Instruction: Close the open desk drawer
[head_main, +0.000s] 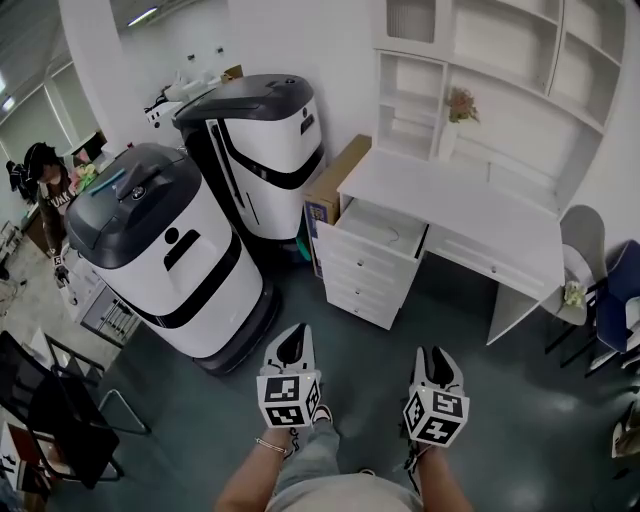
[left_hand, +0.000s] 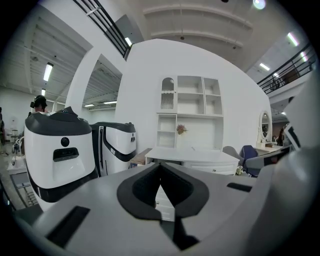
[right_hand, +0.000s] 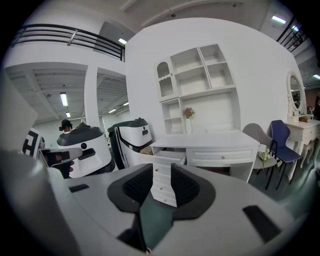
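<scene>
The open drawer (head_main: 383, 230) sits mid-frame, well apart from both tongs at the bottom. The left gripper (head_main: 291, 347) is clenched on nothing. The right gripper (head_main: 436, 362) is released.

matt white desk (head_main: 470, 205), smooth grey floor (head_main: 520, 400)

Blue chair (head_main: 618, 285) cropped, drawer (head_main: 372, 245) contents unclear

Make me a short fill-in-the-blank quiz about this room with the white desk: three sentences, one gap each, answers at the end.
1. The open drawer is the ___ one in its stack.
2. A cardboard box stands between the desk and a white and ___ machine.
3. The chair beside the grey chair is ___.

Missing words: top; black; blue.
</scene>
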